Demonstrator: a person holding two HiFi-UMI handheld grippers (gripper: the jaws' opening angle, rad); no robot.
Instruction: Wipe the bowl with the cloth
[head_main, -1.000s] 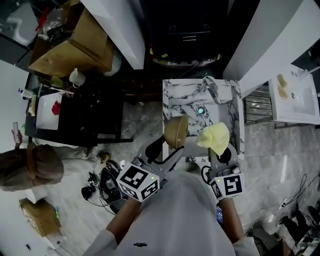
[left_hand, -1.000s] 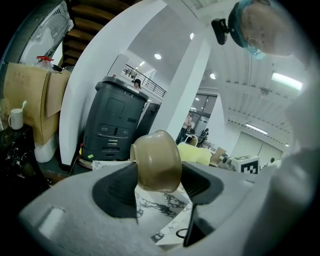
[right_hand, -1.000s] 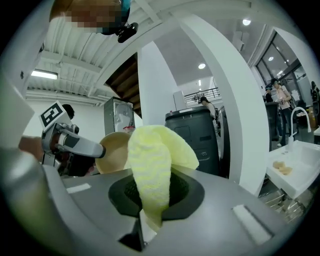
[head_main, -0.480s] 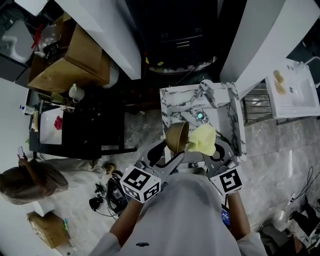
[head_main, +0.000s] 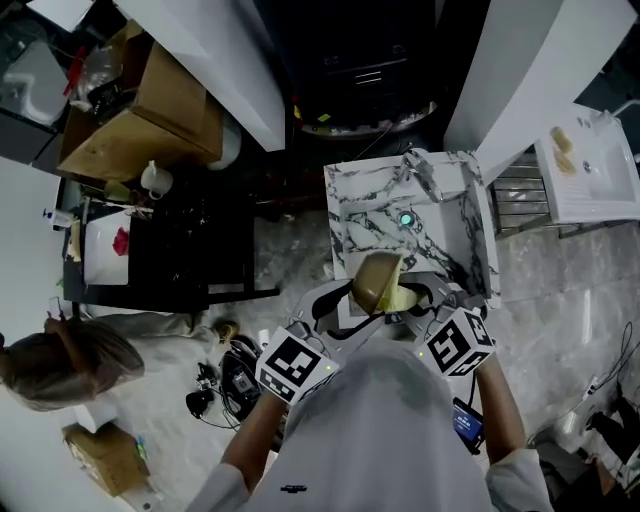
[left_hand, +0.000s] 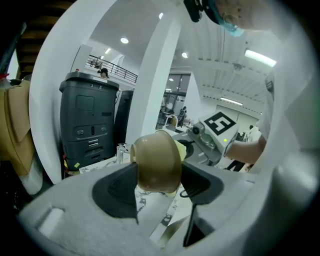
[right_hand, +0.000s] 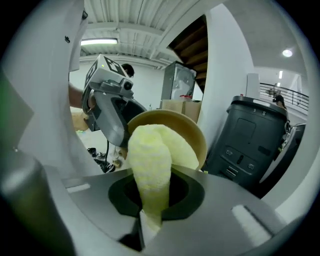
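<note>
A tan bowl (head_main: 377, 281) is held up on its side in front of me, above the near edge of the marble counter (head_main: 352, 215). My left gripper (left_hand: 159, 181) is shut on the bowl (left_hand: 156, 161), its jaws pressing both sides. My right gripper (right_hand: 155, 195) is shut on a pale yellow cloth (right_hand: 152, 160), which is pushed into the open mouth of the bowl (right_hand: 189, 131). In the head view the cloth (head_main: 402, 296) peeks out at the bowl's right, and both grippers (head_main: 345, 305) (head_main: 420, 305) meet there.
The marble counter has a small sink with a tap (head_main: 420, 178) and a green-lit drain (head_main: 406, 219). A dish rack (head_main: 524, 204) and a white tray (head_main: 588, 170) lie to the right. Cardboard boxes (head_main: 140, 110) and a black table (head_main: 180, 250) stand left. A person (head_main: 60, 360) stands lower left.
Bowl and cloth have come together and moved nearer to me: a second ago the cloth was apart at the bowl's right, now it sits inside the bowl.
</note>
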